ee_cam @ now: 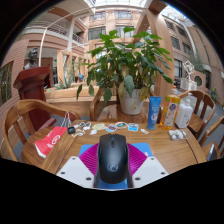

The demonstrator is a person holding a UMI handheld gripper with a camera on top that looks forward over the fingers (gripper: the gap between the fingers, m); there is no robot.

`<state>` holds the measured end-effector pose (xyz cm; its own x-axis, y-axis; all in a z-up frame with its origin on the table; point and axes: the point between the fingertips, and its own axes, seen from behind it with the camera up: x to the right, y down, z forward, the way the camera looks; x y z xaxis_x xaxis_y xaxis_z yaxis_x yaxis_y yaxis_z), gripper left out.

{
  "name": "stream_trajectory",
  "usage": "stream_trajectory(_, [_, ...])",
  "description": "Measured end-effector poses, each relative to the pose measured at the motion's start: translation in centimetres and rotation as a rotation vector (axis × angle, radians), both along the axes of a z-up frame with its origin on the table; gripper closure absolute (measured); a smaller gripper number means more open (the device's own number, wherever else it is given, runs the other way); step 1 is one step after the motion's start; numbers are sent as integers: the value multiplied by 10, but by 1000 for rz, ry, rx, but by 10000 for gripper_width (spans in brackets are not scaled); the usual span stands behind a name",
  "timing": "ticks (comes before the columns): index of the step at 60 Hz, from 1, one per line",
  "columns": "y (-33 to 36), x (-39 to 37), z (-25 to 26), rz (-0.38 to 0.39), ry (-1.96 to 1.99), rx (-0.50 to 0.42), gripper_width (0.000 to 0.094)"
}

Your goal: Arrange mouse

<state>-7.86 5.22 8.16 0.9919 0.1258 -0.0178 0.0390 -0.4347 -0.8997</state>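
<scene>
A black computer mouse [112, 158] sits between my gripper's [112, 176] two fingers, its back end towards me. The magenta pads [90, 160] press on both of its sides. The mouse is held just over a blue mouse mat [143, 149], which lies on the wooden table [170, 150] and shows beside the fingers. The mouse hides most of the mat and the fingertips.
A large potted plant [125, 60] stands at the table's far edge. A blue tube [154, 112], an orange bottle [169, 110] and a clear bottle [184, 112] stand at the right. A red packet [50, 141] lies at the left, small items [105, 127] in the middle. Wooden chairs [22, 120] surround the table.
</scene>
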Motion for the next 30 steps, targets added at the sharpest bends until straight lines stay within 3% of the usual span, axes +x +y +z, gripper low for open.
stream_trajectory(6, [5,8,-51,-23,-11,-93,557])
stream_trajectory(16, [1,11,-84,-38,3,-161,427])
stream_trajectory(19, [-4,11,-81,-42,17,-162,320])
stream_trajectory(23, [-12,11,-64,-37,8,-136,63])
stream_trajectory(25, [-18,12,-55,-37,-3,-123,107])
stream_trajectory(30, [-39,13,-23,-43,-22,-72,72])
